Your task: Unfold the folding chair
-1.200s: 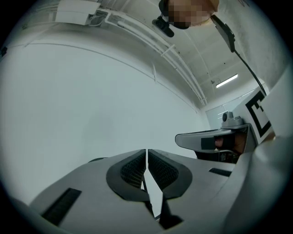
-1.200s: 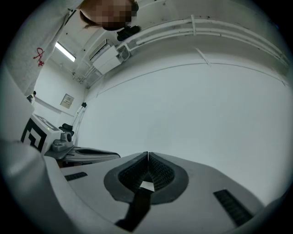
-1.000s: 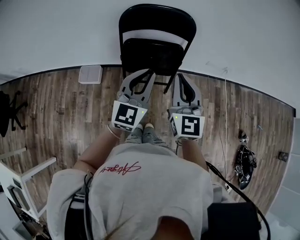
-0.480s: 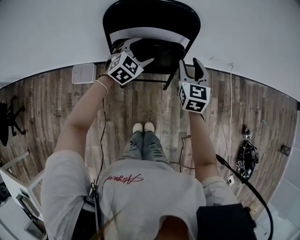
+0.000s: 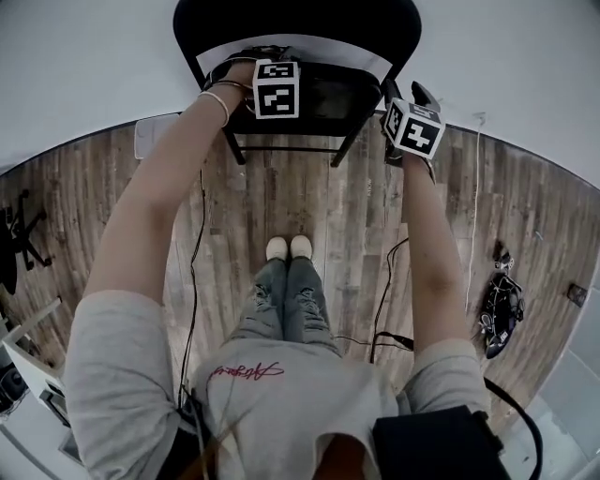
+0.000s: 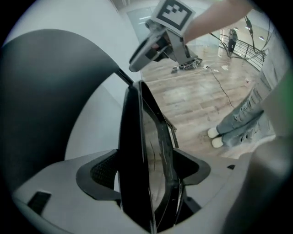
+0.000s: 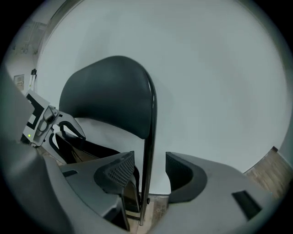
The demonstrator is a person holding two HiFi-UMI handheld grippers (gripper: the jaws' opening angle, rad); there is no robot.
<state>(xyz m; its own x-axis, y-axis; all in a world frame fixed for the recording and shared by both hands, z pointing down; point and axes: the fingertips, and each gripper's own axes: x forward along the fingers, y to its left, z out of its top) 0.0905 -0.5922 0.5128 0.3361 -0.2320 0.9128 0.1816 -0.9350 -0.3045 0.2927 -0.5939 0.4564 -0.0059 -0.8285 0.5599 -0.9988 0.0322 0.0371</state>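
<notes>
Against the white wall (image 5: 94, 66), on the wood floor (image 5: 309, 187), the folding chair (image 5: 375, 28) stands folded up. The left gripper (image 6: 145, 172) has just been opening its jaws wide, and the chair's flat seat (image 6: 132, 151) sits between them. The right gripper (image 7: 151, 172) has just been opening too, with a thin side bar (image 7: 147, 155) in its gap, not squeezed.

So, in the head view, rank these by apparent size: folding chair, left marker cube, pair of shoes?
1. Folding chair, by far the largest.
2-3. Left marker cube and pair of shoes look alike. The cube sits nearer the camera, so I won't rank them.
</notes>
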